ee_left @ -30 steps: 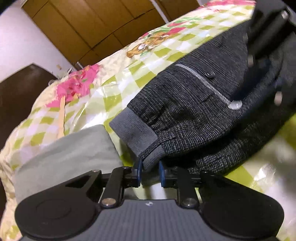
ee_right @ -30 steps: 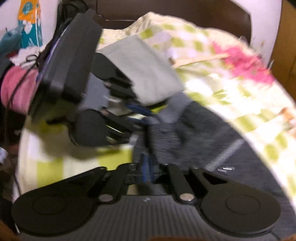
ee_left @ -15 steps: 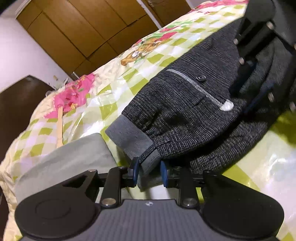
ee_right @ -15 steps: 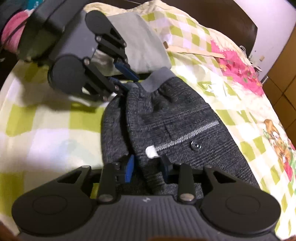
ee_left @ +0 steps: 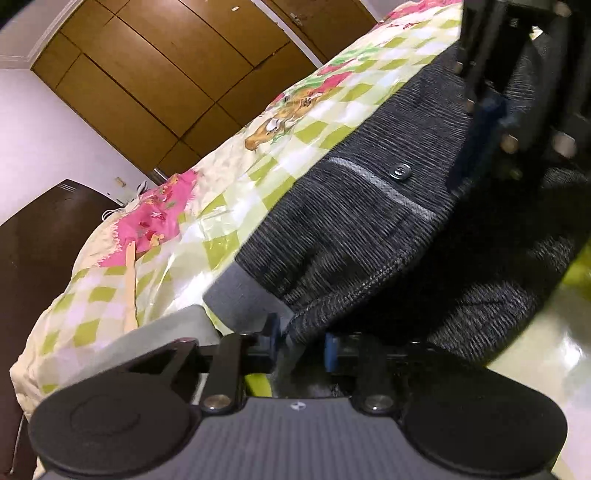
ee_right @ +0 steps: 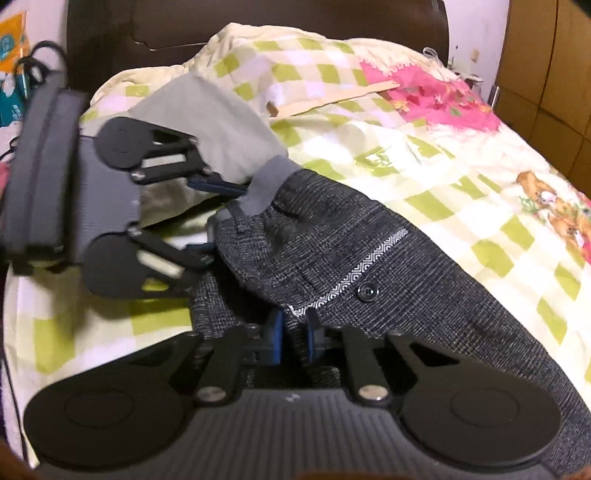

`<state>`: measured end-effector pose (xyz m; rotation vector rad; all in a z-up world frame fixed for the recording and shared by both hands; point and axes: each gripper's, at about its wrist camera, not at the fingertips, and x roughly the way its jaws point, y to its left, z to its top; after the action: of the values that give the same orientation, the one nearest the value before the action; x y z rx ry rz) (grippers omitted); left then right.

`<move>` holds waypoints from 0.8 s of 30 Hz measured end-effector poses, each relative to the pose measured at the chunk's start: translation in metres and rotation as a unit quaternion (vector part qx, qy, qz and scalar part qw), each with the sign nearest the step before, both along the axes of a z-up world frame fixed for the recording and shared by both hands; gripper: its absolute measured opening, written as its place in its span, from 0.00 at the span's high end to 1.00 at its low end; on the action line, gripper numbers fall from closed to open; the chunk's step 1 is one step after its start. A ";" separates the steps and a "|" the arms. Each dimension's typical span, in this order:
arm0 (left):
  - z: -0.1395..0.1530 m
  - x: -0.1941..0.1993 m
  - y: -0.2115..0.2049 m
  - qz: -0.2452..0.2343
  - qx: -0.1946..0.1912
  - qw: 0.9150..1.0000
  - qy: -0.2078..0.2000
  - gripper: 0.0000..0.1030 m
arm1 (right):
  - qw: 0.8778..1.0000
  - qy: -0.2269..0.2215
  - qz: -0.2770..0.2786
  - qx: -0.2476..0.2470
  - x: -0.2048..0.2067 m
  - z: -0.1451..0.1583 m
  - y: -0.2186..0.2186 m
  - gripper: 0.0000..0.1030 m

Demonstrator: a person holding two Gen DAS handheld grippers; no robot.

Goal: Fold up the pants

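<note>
I see pants (ee_right: 388, 266): dark charcoal knit, fine grey flecks, plain mid-grey waistband (ee_right: 273, 184), pale patterned pocket trim (ee_right: 354, 275), black button (ee_right: 368, 291). Bedsheet (ee_right: 461, 177): cream with lime-green checks, pink floral patch (ee_right: 439, 99), brown cartoon animal (ee_left: 273, 129). Pillow (ee_right: 207, 118): flat light grey. My grippers: black bodies, blue pads (ee_right: 275, 336). Wardrobe (ee_left: 177, 70) brown wood; headboard (ee_right: 258, 22) dark brown.

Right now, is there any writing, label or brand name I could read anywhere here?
None can be read.
Orange and teal package: print too blurred.
White mark on the left tool and right tool: too small.
The pants: pattern only, no words.
</note>
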<state>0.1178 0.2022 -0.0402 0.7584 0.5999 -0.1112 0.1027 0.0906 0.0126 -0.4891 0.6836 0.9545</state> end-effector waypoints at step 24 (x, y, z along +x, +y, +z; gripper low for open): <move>0.030 -0.037 -0.029 0.022 0.006 1.000 0.019 0.61 | 0.987 0.074 -0.108 0.092 0.000 0.038 -0.090 0.85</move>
<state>0.0806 0.1729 -0.0102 0.7559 0.6534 -0.0827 0.1024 0.0001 0.0506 -0.1773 0.7565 0.8442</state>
